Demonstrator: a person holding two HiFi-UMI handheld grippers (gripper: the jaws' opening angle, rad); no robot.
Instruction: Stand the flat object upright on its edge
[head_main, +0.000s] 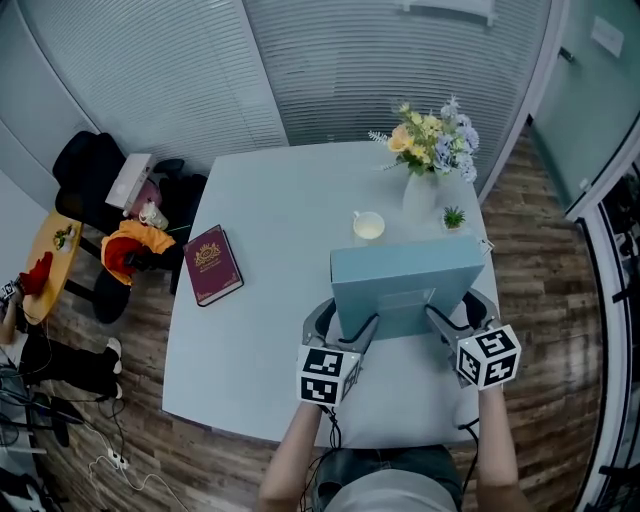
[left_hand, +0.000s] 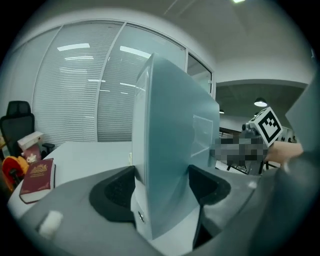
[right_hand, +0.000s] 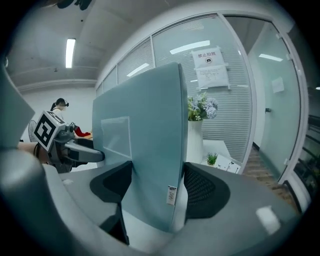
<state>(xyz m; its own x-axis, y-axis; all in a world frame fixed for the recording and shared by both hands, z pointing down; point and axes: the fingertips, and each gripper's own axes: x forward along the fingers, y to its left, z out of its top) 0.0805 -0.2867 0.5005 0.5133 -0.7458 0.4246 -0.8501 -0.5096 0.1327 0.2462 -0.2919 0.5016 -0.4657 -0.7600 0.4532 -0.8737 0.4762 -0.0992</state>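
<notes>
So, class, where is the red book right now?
In the head view the red book lies flat near the table's left edge, well left of the folder.

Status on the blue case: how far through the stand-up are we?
Done: the blue case is up on edge, roughly vertical over the table.
In hand: the left tongs and right tongs are each clamped on a lower end of it.
Left: whether the bottom edge rests on the table can't be told. Seat it, then open both tongs and check it stands alone.
</notes>
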